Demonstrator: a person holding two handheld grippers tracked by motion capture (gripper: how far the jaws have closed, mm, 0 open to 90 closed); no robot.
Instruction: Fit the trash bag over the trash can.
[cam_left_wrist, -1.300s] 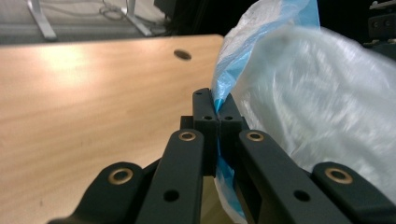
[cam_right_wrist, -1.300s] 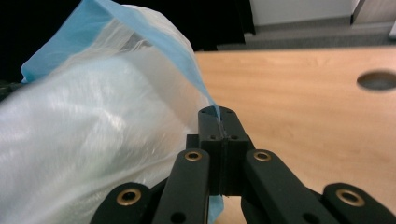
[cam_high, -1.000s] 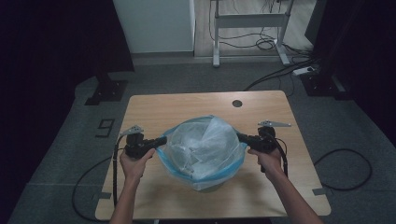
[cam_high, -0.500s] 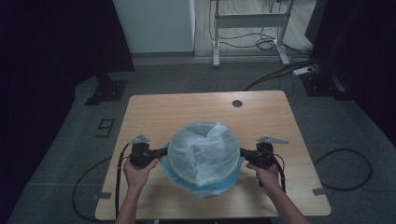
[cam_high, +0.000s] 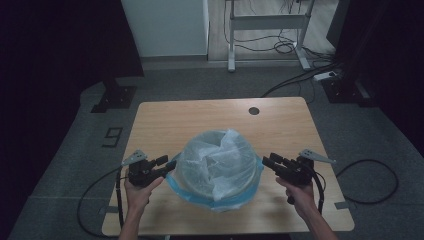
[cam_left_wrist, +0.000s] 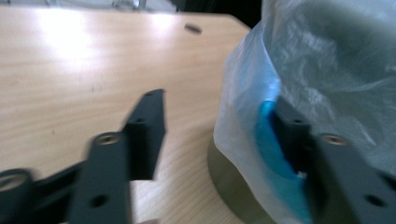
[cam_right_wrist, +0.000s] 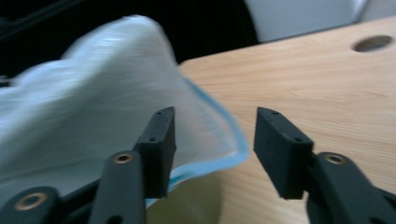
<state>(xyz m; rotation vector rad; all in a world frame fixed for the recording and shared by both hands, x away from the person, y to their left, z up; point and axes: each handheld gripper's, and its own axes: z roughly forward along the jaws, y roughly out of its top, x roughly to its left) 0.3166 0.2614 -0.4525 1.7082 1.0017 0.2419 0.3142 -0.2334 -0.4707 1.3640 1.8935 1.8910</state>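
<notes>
A round bin lined with a translucent plastic bag with a blue hem stands on the wooden table near its front. My left gripper is at the bag's left side, open; in the left gripper view one jaw rests against the blue hem and the other stands over bare wood. The bin's olive wall shows under the bag. My right gripper is at the bag's right side. It is open, with the hem's blue edge reaching in between its jaws.
A round cable hole lies in the table's far right part. Cables trail from both grippers over the table's sides to the grey floor. A desk frame and dark panels stand beyond the table.
Both hands have come nearer the table's front edge and drawn the bag's hem down around the bin. The grippers held the bag's edges stretched before; their jaws are now apart.
</notes>
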